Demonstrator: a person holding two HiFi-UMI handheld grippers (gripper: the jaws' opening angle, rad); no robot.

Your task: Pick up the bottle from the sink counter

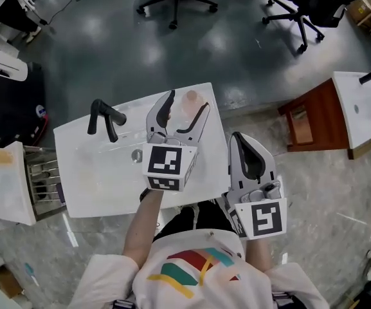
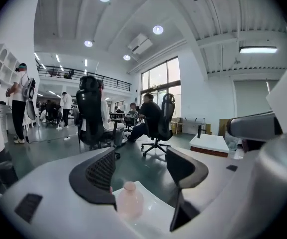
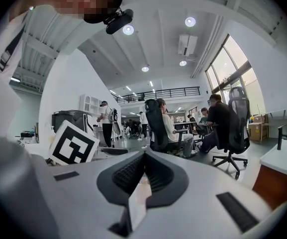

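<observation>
White sink counter point(image 1: 95, 185) carries a small pale pink translucent plastic bottle point(image 1: 191, 100) at its far right corner, upright, long axis vertical, neck up. The left gripper point(image 1: 188, 102) is released, with the bottle in the gap, untouched. The right gripper point(image 1: 238, 137) is clenched, empty. The bottle seems light and slippery (maybe tippy), so take the round body.

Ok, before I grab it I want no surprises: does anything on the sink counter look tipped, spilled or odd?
Nothing stands out. The bottle stands upright on the counter, near its far right corner, with no spill showing around it. The faucet looks intact.
</observation>
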